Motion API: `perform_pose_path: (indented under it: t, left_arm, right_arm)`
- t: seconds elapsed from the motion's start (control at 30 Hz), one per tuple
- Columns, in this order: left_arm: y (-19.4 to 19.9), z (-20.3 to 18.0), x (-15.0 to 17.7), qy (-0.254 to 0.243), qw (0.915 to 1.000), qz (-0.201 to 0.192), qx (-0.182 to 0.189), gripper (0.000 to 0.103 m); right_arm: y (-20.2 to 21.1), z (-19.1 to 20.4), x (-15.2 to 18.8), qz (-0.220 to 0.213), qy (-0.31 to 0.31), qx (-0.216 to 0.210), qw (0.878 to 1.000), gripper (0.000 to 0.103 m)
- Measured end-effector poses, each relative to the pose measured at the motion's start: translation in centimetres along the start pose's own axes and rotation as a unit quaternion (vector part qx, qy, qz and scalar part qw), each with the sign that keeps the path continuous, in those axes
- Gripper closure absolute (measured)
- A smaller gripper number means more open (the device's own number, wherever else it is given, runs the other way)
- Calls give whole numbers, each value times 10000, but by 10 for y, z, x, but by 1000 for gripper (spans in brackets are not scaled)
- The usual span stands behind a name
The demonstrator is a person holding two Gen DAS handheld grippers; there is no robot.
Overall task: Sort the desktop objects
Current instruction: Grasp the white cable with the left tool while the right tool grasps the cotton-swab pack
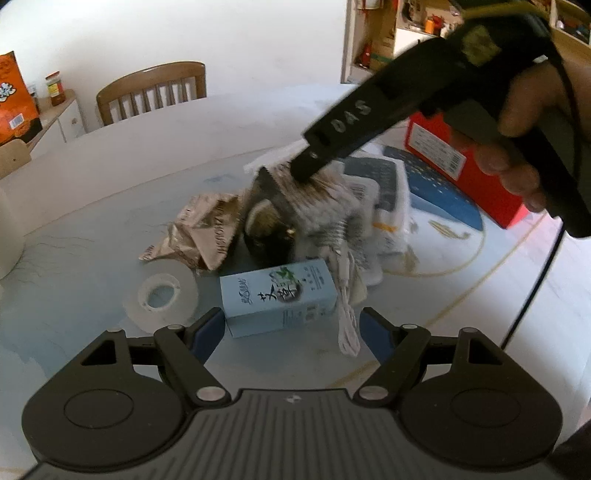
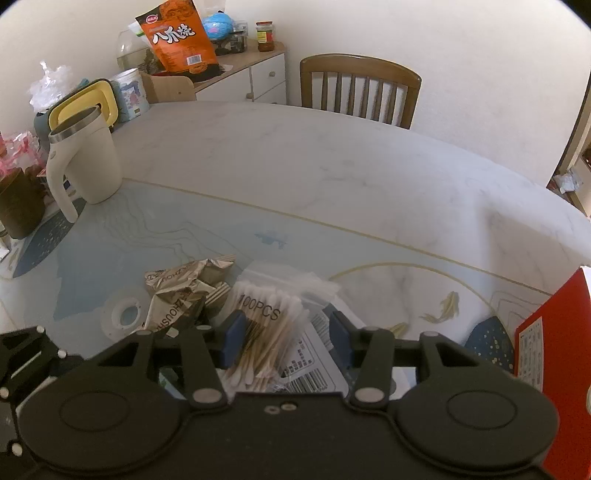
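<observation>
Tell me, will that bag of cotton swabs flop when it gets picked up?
Probably. The cotton swab bag is thin clear plastic with loose sticks inside, so it should sag and crinkle. It looks light for its size. The film may be slippery between the pads of the right hand-held gripper, whose jaws stand open around it.

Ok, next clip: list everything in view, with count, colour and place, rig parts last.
cotton swab bag: 1, clear with white-tipped swabs, middle of the pile
crumpled wrapper: 1, silvery brown, left of the swabs
tape roll: 1, clear, left front of the pile
small carton: 1, pale blue, nearest the left claw
white cable: 1, coiled, right of the carton
red box: 1, right edge of the table
mug: 1, cream with steel rim, far left
chair: 1, brown wood, behind the table
snack bag: 1, orange, on the side cabinet
left claw: open, short of the carton
right claw: open, around the swab bag
</observation>
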State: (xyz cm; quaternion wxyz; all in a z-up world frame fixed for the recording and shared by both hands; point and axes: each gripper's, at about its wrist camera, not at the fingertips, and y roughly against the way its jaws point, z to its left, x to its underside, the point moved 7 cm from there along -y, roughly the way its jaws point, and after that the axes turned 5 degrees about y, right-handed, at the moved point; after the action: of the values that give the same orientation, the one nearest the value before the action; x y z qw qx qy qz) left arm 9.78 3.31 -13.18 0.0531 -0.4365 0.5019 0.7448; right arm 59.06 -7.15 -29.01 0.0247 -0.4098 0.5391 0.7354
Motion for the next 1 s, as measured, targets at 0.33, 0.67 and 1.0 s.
perform_pose_path:
  t: [0.33,0.67,1.0]
  left_arm:
    - [13,-17,15,-197,9998,-9,27,24]
    - [-4,-38,15,-293,9993,161,169,38]
    - [-16,-40,12,-298,9993,216,27,56]
  right_arm:
    - [-1,-1,0,13,55,20,10000,56]
    - [-1,-3,-1,0,76,34,10000,56]
    - [-3,-1,0,-15,-37,-207,9998,75]
